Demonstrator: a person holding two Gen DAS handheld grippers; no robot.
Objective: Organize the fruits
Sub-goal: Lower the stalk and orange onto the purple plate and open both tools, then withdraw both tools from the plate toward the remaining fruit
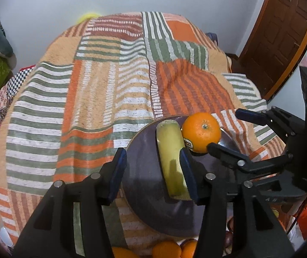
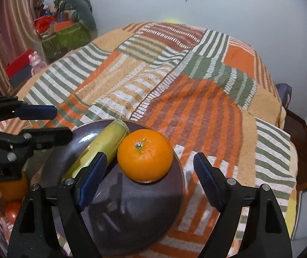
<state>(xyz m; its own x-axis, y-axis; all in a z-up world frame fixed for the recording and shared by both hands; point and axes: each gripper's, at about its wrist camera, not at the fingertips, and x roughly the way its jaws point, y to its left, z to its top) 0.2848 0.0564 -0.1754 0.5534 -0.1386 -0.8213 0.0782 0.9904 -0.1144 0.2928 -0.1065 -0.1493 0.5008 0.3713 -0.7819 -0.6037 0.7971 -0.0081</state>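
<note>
Two fruits are sitting on the dark plate (image 2: 170, 212): one orange (image 2: 145, 155) touching one yellow-green cylindrical fruit (image 1: 172, 157). I am holding my left hand-held gripper (image 1: 156, 172) and right hand-held gripper (image 2: 148, 179) wide open, gripping nothing. Nudging the plate on the soft bed (image 1: 101, 81) could roll the orange off.

Bright orange round orange (image 2: 145, 155); pale yellow-green banana (image 2: 101, 146); dark purple-brown round plate (image 2: 131, 210); orange, green, white striped patchwork blanket (image 2: 175, 81).
</note>
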